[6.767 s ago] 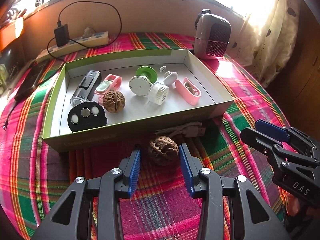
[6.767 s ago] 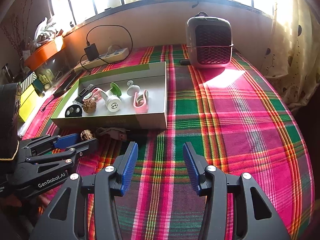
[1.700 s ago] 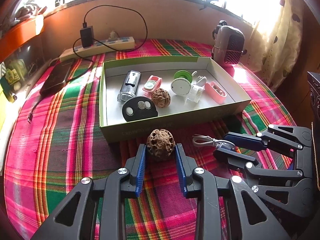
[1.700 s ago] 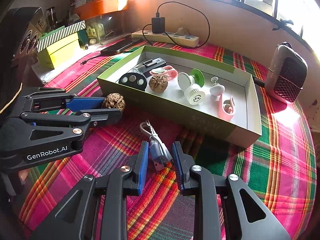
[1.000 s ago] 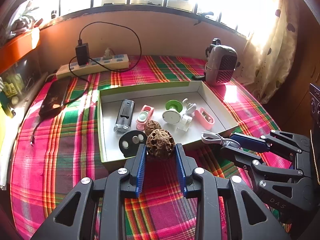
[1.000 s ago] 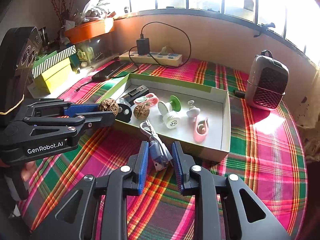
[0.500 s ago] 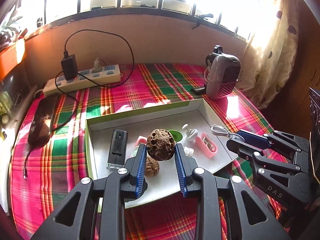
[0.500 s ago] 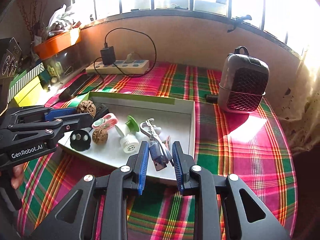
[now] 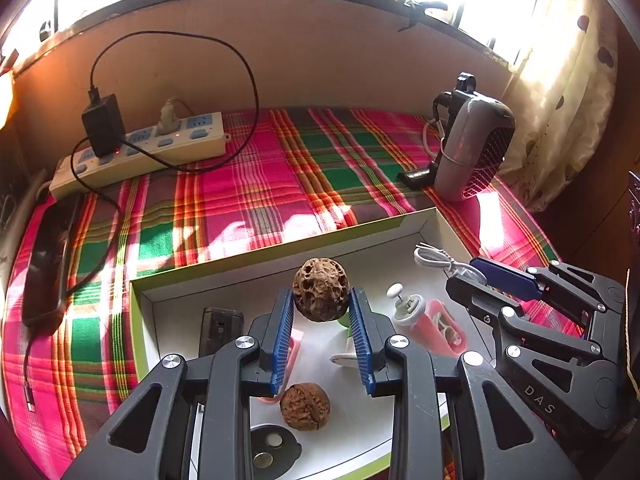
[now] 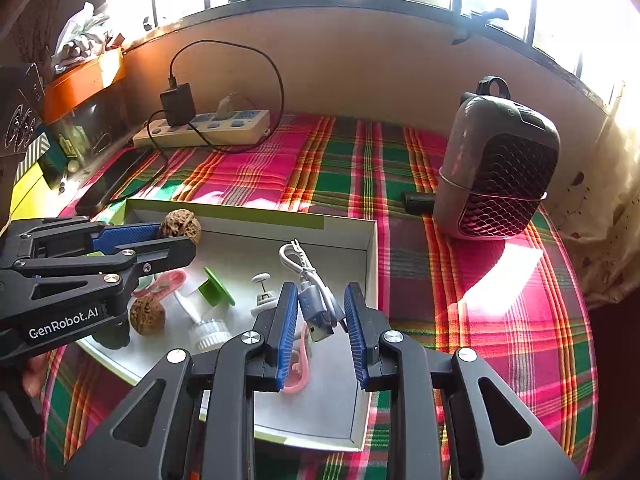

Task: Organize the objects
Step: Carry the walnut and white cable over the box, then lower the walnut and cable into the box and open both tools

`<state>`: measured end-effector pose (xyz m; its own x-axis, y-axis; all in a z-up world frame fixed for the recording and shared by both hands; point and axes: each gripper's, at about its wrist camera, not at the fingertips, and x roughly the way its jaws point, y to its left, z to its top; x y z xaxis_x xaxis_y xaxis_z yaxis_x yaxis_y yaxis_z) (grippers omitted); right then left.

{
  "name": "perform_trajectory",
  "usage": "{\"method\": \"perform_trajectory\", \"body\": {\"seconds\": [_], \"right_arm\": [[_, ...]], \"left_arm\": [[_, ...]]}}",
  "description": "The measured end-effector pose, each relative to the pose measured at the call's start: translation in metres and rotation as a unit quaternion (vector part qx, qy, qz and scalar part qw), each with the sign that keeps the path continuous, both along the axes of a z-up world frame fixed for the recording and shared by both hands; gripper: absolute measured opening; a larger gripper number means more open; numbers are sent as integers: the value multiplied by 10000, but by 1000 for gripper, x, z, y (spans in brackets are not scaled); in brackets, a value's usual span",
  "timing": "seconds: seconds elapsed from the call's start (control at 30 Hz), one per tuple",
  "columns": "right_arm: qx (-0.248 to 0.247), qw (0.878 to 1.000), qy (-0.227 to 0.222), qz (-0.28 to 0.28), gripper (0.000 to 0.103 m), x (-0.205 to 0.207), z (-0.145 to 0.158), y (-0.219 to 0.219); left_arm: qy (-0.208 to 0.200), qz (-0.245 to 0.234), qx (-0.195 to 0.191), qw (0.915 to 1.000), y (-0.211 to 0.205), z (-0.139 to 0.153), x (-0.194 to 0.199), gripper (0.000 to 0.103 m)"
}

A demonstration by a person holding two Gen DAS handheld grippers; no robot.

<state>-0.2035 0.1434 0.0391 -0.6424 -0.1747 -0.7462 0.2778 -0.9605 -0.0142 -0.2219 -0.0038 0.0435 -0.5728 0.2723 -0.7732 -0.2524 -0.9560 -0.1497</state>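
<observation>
Below, walnut and pink clip.

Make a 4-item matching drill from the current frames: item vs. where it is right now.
Items:
1. pitted walnut
2. USB cable
3. smooth walnut
4. black charger

Places:
A. plugged into the power strip
B. lying on the floor of the box
C. clamped in the left gripper, above the box
D. clamped in the right gripper, above the box

Pairs: 1-C, 2-D, 3-B, 4-A
</observation>
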Motion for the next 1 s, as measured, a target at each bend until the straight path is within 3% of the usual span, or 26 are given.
{"method": "perform_trajectory", "body": {"seconds": [0.37,1.0], "right_arm": [[104,9997,-202,74,25,-19,-13,-6],[115,9993,-325,144,26,-25,-25,-9]], "left_arm": [[-229,-39,-106,9997,5,-16,-23,26],[-374,-64,-166,9991,7,-27,-29,27]]}}
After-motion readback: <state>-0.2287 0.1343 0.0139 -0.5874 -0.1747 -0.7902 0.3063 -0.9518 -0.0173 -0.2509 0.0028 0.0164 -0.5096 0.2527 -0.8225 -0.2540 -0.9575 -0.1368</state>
